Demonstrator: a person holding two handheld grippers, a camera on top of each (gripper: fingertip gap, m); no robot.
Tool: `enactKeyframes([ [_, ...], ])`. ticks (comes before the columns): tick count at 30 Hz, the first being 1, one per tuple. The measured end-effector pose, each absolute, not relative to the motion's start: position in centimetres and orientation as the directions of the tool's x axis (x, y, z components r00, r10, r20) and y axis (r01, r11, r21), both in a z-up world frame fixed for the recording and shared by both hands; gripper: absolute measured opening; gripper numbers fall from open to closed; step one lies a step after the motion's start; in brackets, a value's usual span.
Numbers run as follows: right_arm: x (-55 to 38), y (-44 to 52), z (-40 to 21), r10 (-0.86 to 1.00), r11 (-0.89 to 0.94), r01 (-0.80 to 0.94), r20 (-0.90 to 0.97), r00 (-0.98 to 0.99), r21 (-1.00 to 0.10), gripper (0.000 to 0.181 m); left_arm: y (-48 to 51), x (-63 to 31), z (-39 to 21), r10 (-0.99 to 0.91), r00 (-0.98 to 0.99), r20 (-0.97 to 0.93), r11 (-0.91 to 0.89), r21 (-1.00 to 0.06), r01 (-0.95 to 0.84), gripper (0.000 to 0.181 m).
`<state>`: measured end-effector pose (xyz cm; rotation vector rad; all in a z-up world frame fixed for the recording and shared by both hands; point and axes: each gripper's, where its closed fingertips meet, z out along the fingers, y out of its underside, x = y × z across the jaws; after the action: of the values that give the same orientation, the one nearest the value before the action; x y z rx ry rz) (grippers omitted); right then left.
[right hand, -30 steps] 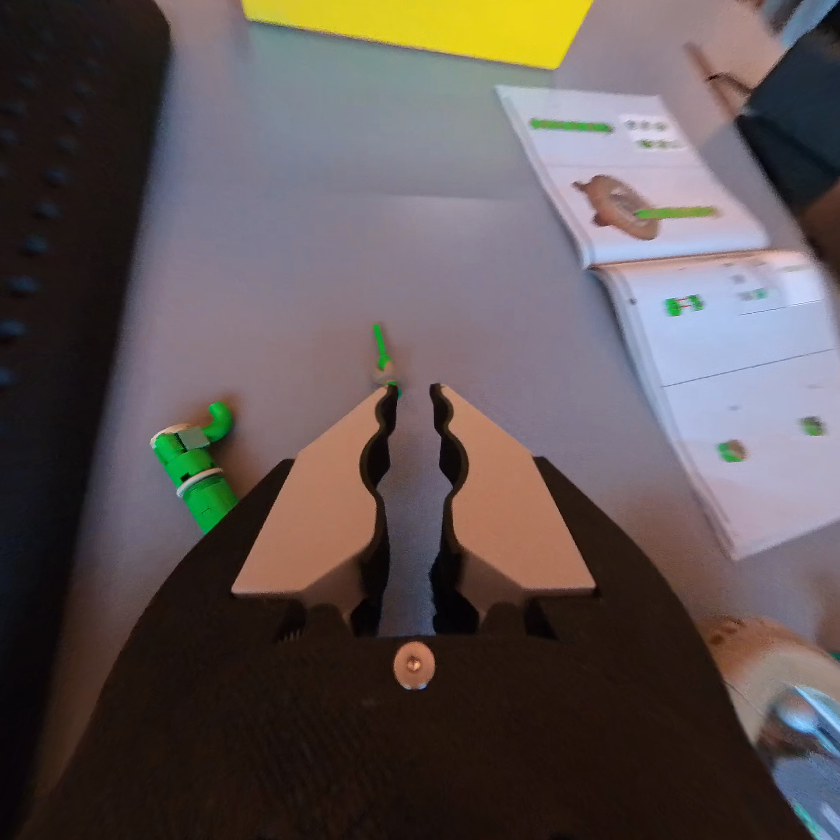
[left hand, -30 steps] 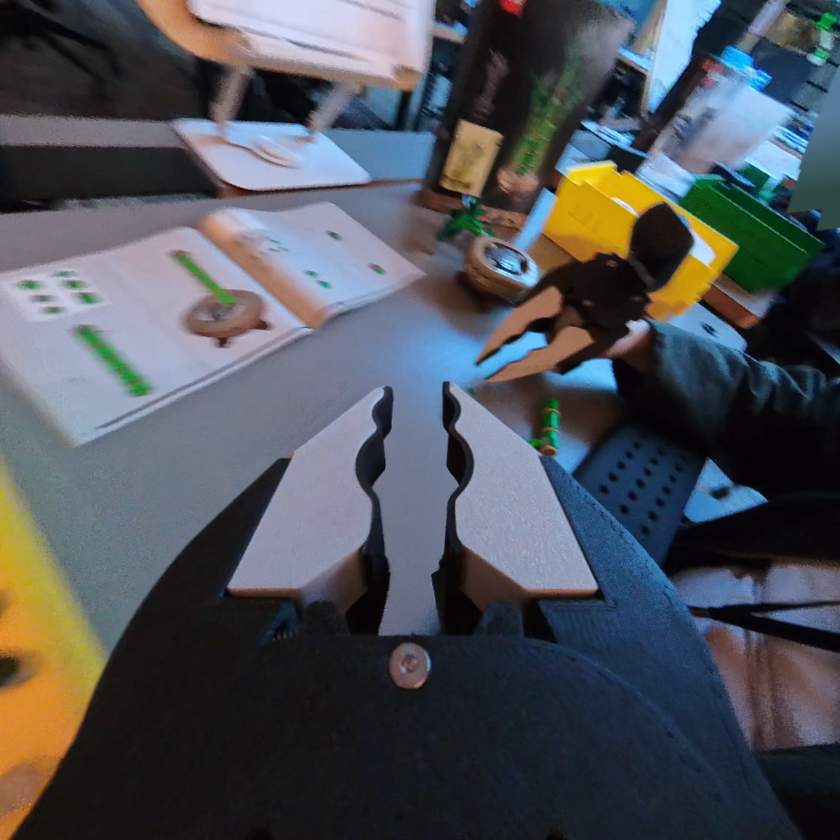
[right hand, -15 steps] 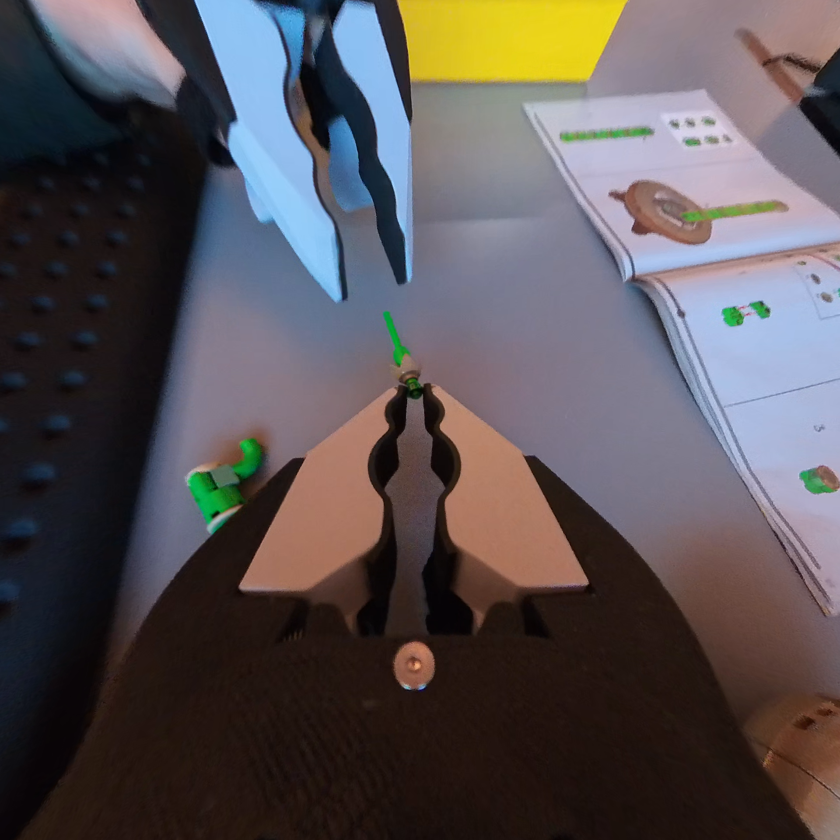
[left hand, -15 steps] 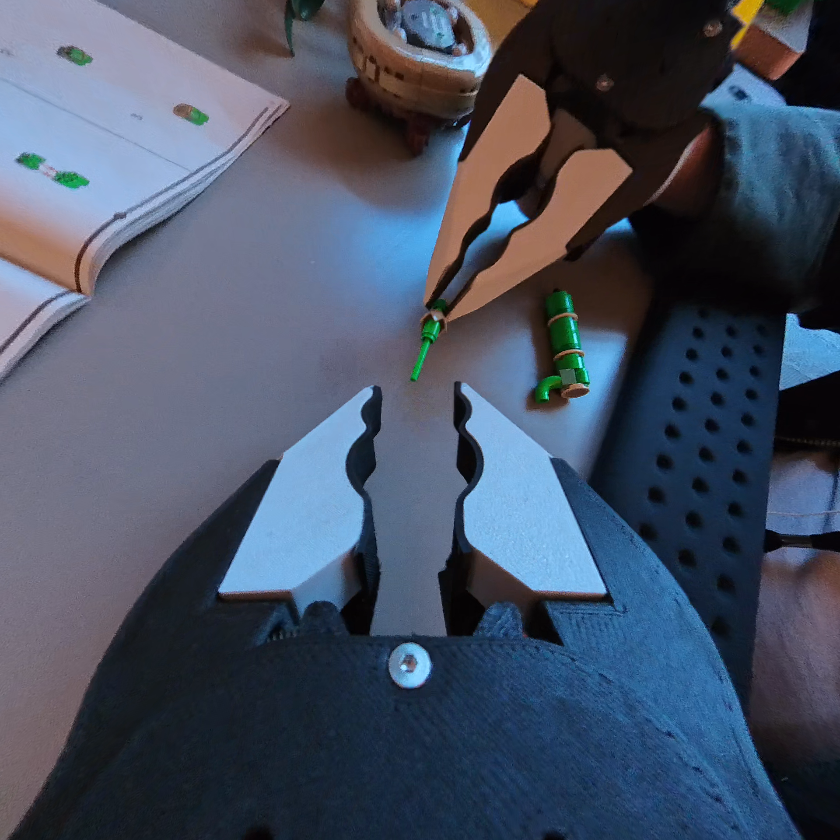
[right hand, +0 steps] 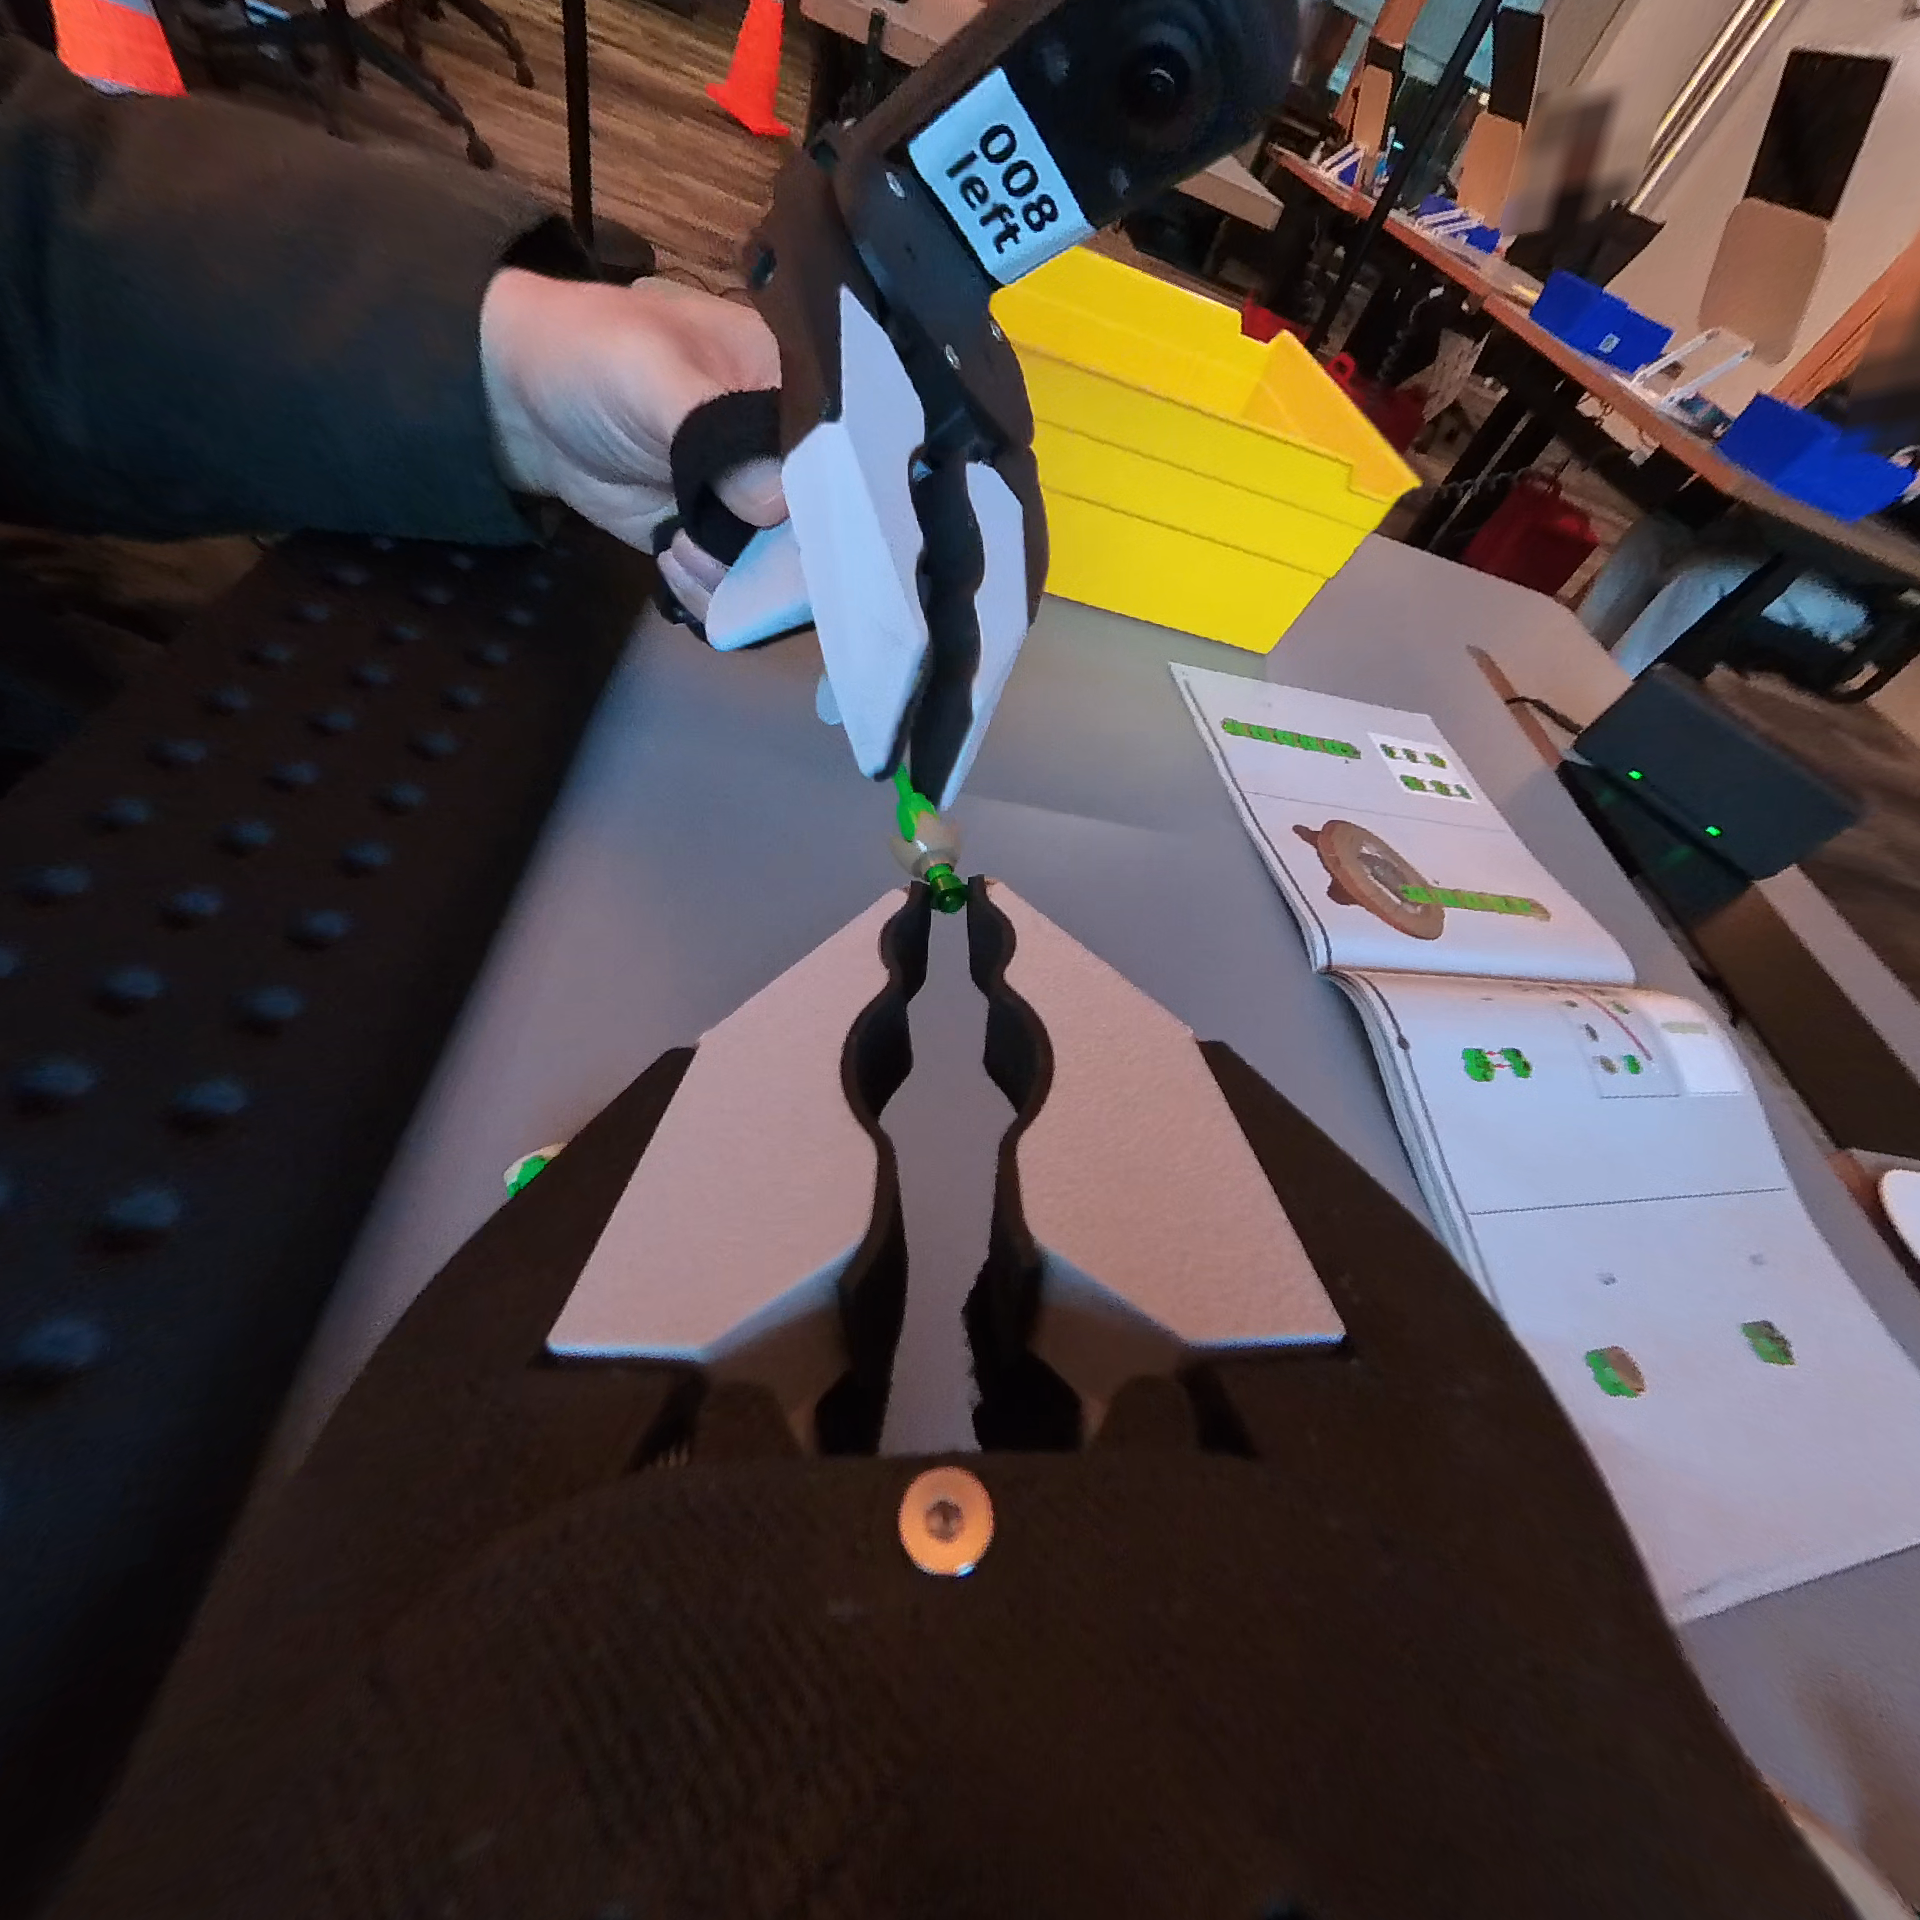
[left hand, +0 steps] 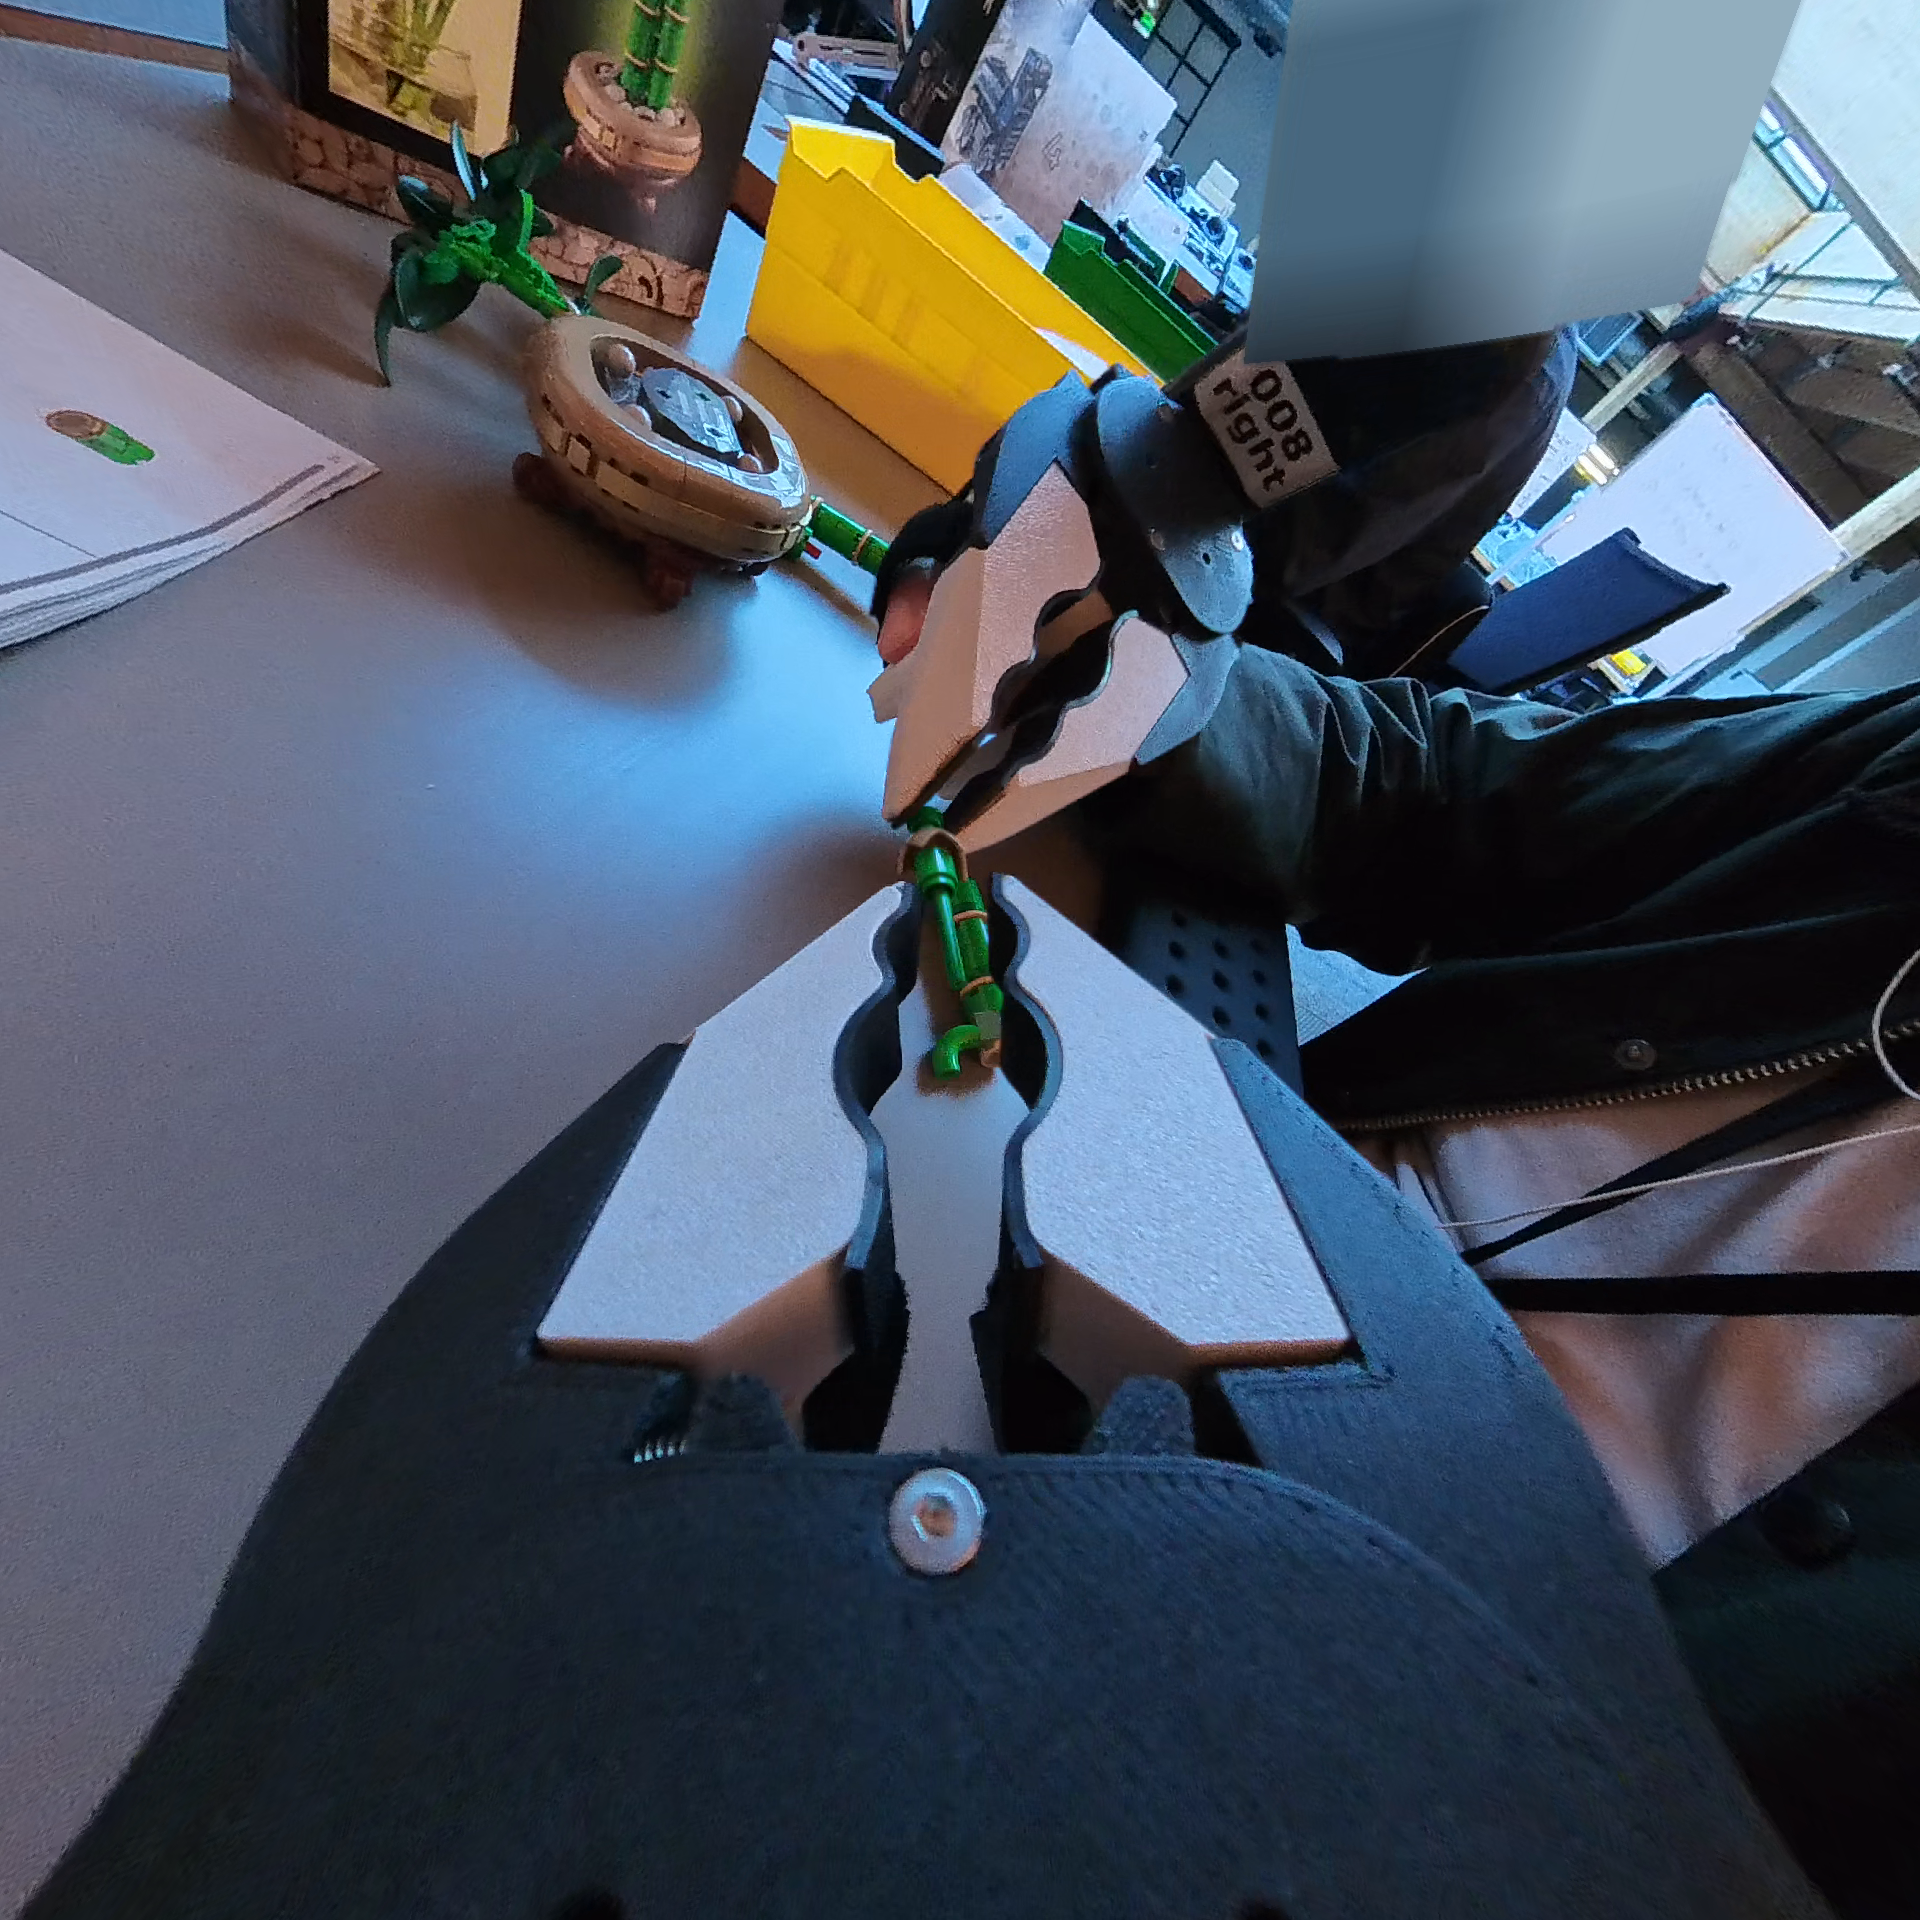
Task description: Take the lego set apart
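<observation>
A thin green lego rod (left hand: pixel 943 920) with a tan ring (right hand: pixel 923 837) is held in the air over the grey table (left hand: pixel 416 883). My right gripper (right hand: pixel 943 891) is shut on the rod's studded end and shows in the left wrist view (left hand: pixel 930 821) coming from upper right. My left gripper (left hand: pixel 953 902) straddles the rod's other end with narrowed jaws, a slim gap showing on each side. It shows in the right wrist view (right hand: pixel 920 795) reaching down from above. A green bamboo segment (left hand: pixel 977 1003) with a hook lies on the table under the rod.
The tan lego pot (left hand: pixel 665 457), green leaves (left hand: pixel 468 249) and the set's box (left hand: pixel 499 94) stand at the back. A yellow bin (left hand: pixel 894 312), an open booklet (right hand: pixel 1558 1091), a black box with green lights (right hand: pixel 1704 800) and a black perforated chair seat (right hand: pixel 208 883) surround the spot. The grippers are tip to tip, or close to it.
The right gripper closed on the rod and lifted it off the table. The left gripper moved up to the rod and narrowed its jaws around the free end.
</observation>
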<state>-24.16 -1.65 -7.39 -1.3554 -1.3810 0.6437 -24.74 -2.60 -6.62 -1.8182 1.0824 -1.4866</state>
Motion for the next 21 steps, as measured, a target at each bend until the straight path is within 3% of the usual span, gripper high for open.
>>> enactKeyframes([
  [10,-24.3,-1.7,-7.6,0.951,0.161,0.366,0.244,0.192,-0.917,0.006,-2.4,-24.3,-7.5,-0.915,0.129,0.381,-0.403,-0.867,-0.293,0.006],
  [21,-24.5,-1.9,-8.4,0.967,0.114,0.408,0.195,0.163,-0.906,0.006,-2.5,-24.5,-8.2,-0.872,0.109,0.478,-0.487,-0.82,-0.302,0.006],
])
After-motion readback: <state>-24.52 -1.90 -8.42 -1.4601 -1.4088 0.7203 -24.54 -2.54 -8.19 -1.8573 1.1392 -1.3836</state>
